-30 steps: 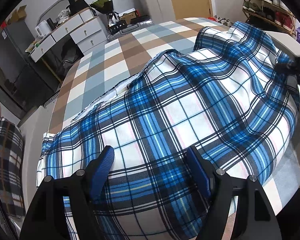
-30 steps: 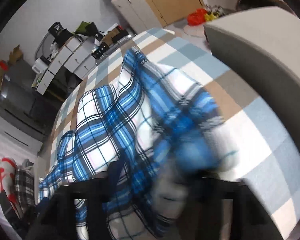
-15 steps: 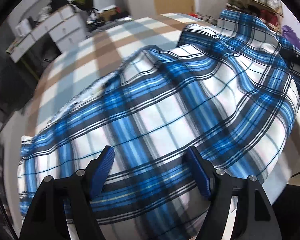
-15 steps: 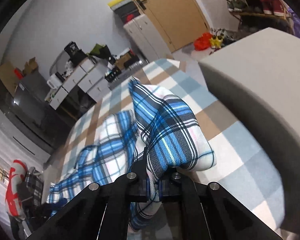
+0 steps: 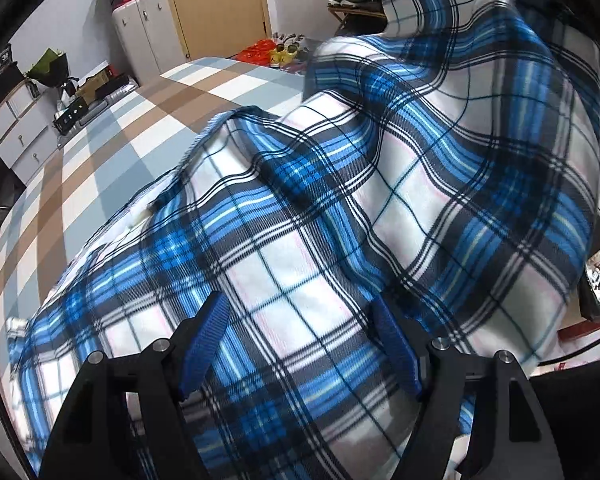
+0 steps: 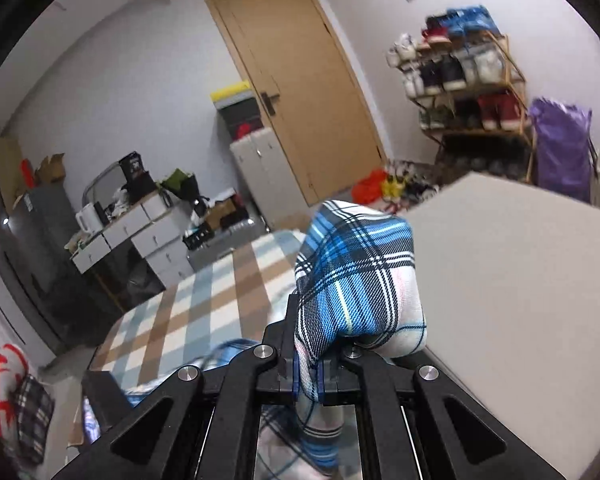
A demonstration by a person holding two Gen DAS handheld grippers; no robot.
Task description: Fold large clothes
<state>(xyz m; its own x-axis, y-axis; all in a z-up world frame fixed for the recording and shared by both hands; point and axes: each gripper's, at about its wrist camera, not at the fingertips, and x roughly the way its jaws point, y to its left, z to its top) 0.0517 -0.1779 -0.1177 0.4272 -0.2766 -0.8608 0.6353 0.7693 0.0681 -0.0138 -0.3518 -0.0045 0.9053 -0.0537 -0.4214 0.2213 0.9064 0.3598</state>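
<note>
Right gripper [image 6: 309, 376]: jaws closed tight on a bunched fold of the plaid cloth [image 6: 356, 276]; the fold bulges up and forward out of the pinch, and a strip of the same cloth hangs below the jaws.

Left gripper [image 5: 300, 344]: jaws wide apart, blue pads [image 5: 204, 344] clear of each other; the cloth [image 5: 340, 184] lies beneath and between the fingers, whether the pads touch it cannot be told; no grip is visible.

Cloth position: in the left view it is spread across the near part of the bed [image 5: 112, 148], one end raised high at upper right, the far edge lying loose on the checked bed cover.

Surroundings, right view: a pale grey block [image 6: 520, 300] just beside the held fold on the right; beyond the bed a drawer unit [image 6: 140, 236], a white cabinet [image 6: 260, 172], a wooden door [image 6: 300, 88], a shoe rack [image 6: 468, 80] and a purple bag [image 6: 560, 148].
</note>
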